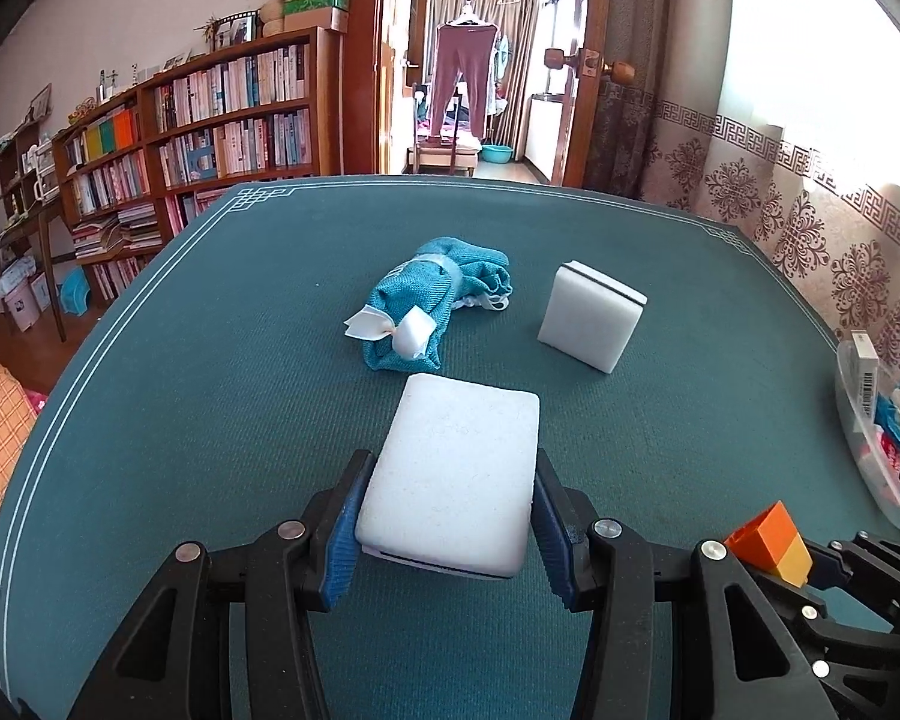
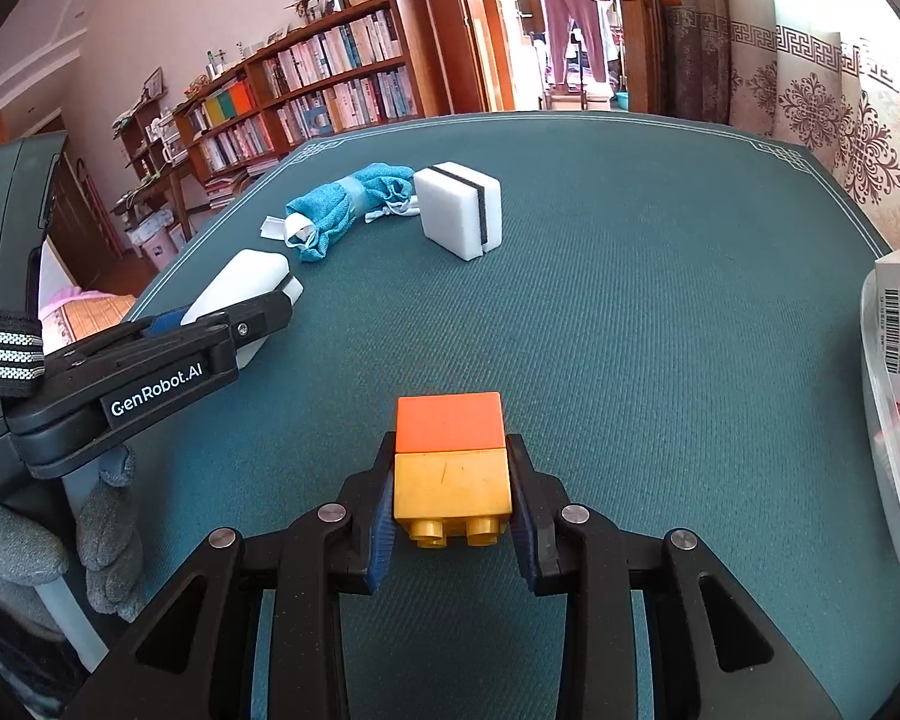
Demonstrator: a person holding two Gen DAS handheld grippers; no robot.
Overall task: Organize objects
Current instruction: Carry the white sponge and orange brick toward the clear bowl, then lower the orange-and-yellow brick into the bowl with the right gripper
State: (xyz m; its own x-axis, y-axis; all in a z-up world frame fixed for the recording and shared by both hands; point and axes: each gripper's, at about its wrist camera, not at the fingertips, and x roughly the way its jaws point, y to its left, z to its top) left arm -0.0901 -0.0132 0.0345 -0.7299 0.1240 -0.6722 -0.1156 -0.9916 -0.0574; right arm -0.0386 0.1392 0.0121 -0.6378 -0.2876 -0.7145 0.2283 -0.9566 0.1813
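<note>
The white sponge block [image 1: 450, 480] sits clamped between the jaws of the left gripper [image 1: 447, 525], held just above the green tabletop [image 1: 210, 420]; its near end is hidden behind the jaw pads, and a thin dark seam shows only along its lower edge. In the right wrist view the same block [image 2: 240, 282] is largely covered by the left gripper's black arm, and a grey-gloved hand [image 2: 108, 534] below it is cut off by the picture's edge.

Beyond the held sponge, towards the far edge, lies a rolled teal cloth [image 1: 432, 300] tied with white ribbon; whatever white item pokes out behind it is too small to make out. To the right of the cloth a second white sponge [image 1: 591, 321] with a dark middle layer stands on edge, apart from the cloth.

Further right of the held sponge, the right gripper [image 2: 450, 504] has its jaws closed on a stacked toy block [image 2: 450, 462], orange on top of yellow, with two studs showing at the near end. In the left wrist view only a corner of this block [image 1: 774, 546] shows past the left gripper's frame.

At the far right of the tabletop a clear plastic container [image 2: 888, 408] is cut off by the picture's edge; a barcoded box and colourful items lie in it, their kinds unclear. A wooden bookshelf [image 1: 210, 120] stands behind the tabletop.
</note>
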